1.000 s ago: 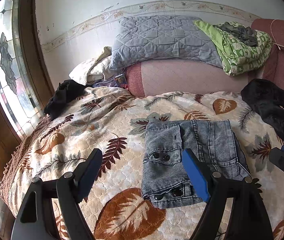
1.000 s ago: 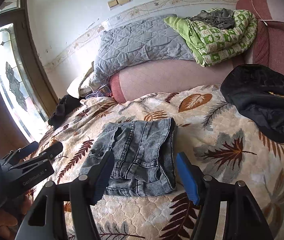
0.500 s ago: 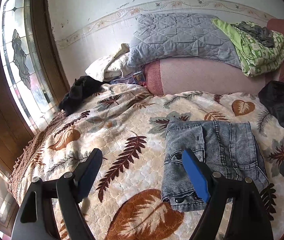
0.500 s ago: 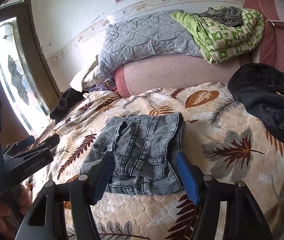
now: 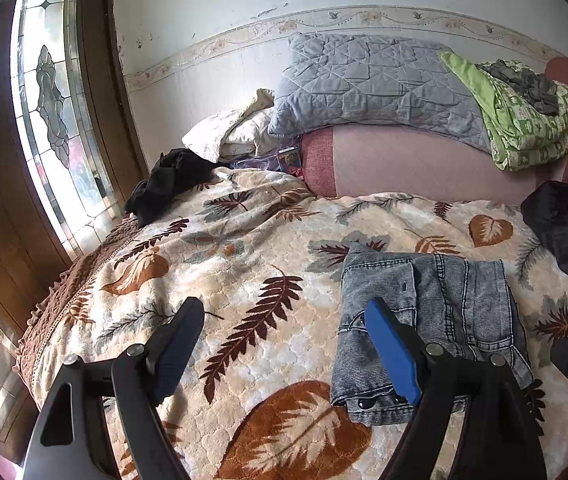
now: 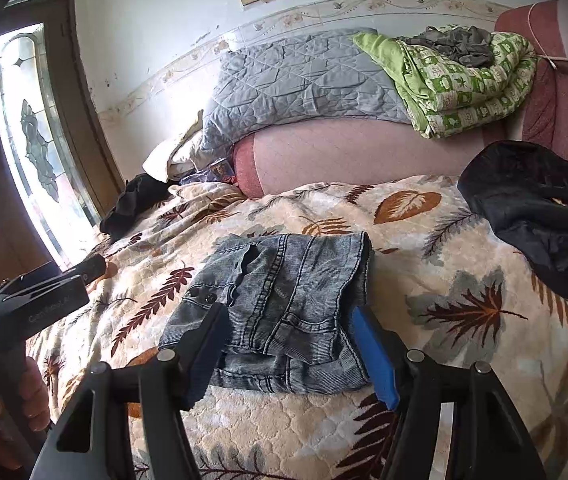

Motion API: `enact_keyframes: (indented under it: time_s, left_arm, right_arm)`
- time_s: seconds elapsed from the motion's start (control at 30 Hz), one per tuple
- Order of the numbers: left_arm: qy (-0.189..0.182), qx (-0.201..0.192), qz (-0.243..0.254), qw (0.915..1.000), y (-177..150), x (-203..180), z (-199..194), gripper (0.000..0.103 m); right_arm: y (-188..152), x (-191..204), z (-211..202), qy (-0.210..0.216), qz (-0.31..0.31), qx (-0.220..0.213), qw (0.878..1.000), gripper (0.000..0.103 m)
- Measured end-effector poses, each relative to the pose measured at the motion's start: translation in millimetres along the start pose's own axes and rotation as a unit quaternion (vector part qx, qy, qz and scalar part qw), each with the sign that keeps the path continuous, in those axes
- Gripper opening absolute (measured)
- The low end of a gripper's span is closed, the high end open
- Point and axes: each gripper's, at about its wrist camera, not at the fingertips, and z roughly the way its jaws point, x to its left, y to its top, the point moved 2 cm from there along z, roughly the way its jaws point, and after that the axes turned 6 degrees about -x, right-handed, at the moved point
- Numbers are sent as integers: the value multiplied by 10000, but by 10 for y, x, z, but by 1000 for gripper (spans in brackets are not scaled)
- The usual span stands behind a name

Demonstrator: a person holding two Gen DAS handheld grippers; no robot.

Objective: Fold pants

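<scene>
Denim pants (image 6: pixel 284 312), one folded bundle, lie on your leaf-print blanket (image 5: pixel 243 280). Two black garments (image 6: pixel 540 216) flank it. Both grippers, left (image 5: pixel 284 348) and right (image 6: pixel 292 352), hover apart and empty; bare blanket lies leftward.

Leaf-print blanket (image 5: pixel 243 280) covers bed. Grey quilted pillow (image 5: pixel 372 84) on pink bolster (image 5: pixel 424 164), against wall. Green patterned quilt (image 5: pixel 524 120) folded beside pillow. Black garment (image 5: pixel 167 180) near stained-glass window (image 5: pixel 51 120); second black garment (image 6: pixel 536 208) opposite side.
</scene>
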Motion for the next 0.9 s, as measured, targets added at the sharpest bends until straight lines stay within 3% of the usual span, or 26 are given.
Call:
enact_keyframes:
  time_s: [0.47, 0.9]
  left_arm:
    - [53, -22, -119, 9999, -6, 149, -14, 83]
    - [-464, 88, -21, 9989, -28, -68, -18, 83]
  right_arm:
    - [-45, 154, 75, 87, -215, 21, 9997, 68]
    - [5, -3, 15, -226, -55, -144, 9996, 68]
